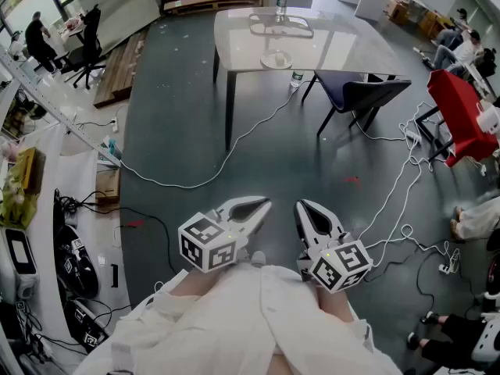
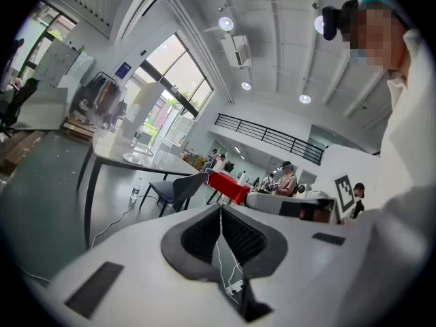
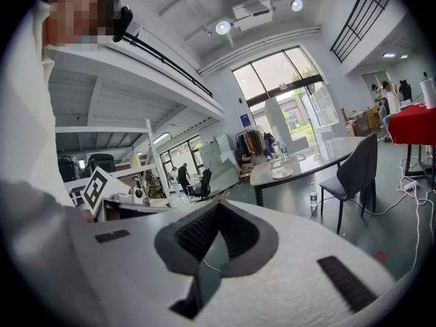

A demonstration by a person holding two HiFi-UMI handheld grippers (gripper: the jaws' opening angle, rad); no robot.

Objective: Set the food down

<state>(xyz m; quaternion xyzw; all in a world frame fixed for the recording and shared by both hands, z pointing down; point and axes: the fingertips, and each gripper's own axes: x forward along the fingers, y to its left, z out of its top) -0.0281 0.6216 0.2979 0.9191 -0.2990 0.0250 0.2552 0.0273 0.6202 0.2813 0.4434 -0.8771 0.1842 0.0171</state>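
A person stands holding the left gripper (image 1: 264, 203) and the right gripper (image 1: 301, 205) side by side, close to the body. Both have their jaws pressed together on nothing. No food shows in any view (a small dish (image 1: 275, 59) on the table (image 1: 344, 49), well ahead of both grippers, is too far off to read). White cables (image 1: 234, 151) loop across the floor between grippers and table, so tripping on the way over looks the main risk. Reaching for food with closed jaws would likely just knock it.

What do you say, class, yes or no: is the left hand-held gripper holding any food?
No, the left hand-held gripper has its jaws shut together with nothing between them.
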